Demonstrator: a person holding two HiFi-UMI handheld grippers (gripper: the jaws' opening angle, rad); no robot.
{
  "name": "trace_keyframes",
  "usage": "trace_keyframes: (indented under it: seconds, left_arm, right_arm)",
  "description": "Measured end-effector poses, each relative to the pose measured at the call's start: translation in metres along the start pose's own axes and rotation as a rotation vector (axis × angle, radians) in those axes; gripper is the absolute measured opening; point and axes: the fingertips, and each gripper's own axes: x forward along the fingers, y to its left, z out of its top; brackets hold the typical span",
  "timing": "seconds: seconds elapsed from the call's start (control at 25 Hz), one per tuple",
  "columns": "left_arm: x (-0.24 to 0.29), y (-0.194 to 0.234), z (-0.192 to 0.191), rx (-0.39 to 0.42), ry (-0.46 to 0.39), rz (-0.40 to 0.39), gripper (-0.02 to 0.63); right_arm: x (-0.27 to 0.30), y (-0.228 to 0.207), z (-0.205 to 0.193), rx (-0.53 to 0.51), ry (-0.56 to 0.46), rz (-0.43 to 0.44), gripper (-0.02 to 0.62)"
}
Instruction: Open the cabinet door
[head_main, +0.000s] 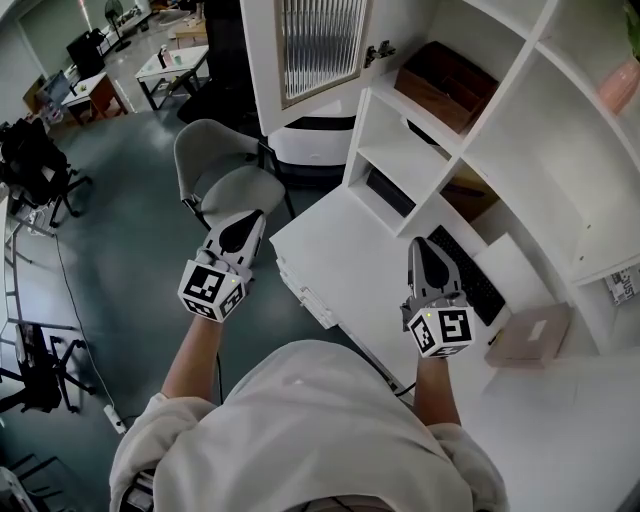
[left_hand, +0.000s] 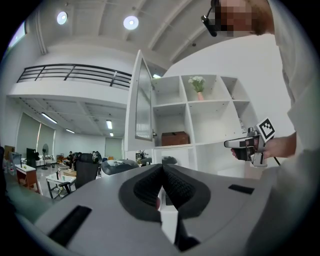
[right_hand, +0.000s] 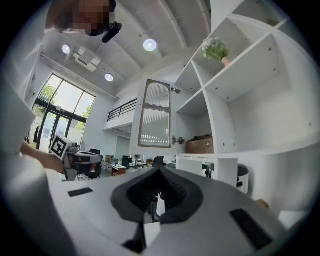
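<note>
Your sweatshirt (head_main: 300, 420) up front, both grippers out ahead, closed on nothing

Left gripper (head_main: 250, 222) at 10 o'clock has its jaws pressed together with nothing in them, right by the grey chair (head_main: 225, 175). Right gripper (head_main: 422, 245) at 3 o'clock is squeezed closed too, also empty, over the white desk (head_main: 335, 245). Cabinet door (head_main: 315, 50) with the ribbed glass stands swung open up at 12 o'clock, hinged on the white shelf unit (head_main: 455, 150), with a brown box (head_main: 445, 85) in the cubby at 1 o'clock.
</note>
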Motion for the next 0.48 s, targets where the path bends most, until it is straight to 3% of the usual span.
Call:
trace_keyframes:
  seconds: [0.48]
  left_arm:
    - [0.0,-0.01,-0.014,-0.022,0.028,-0.007,0.0]
  right_arm:
    - [0.0,-0.001,-0.011,-0.007,0.027,-0.001,0.005]
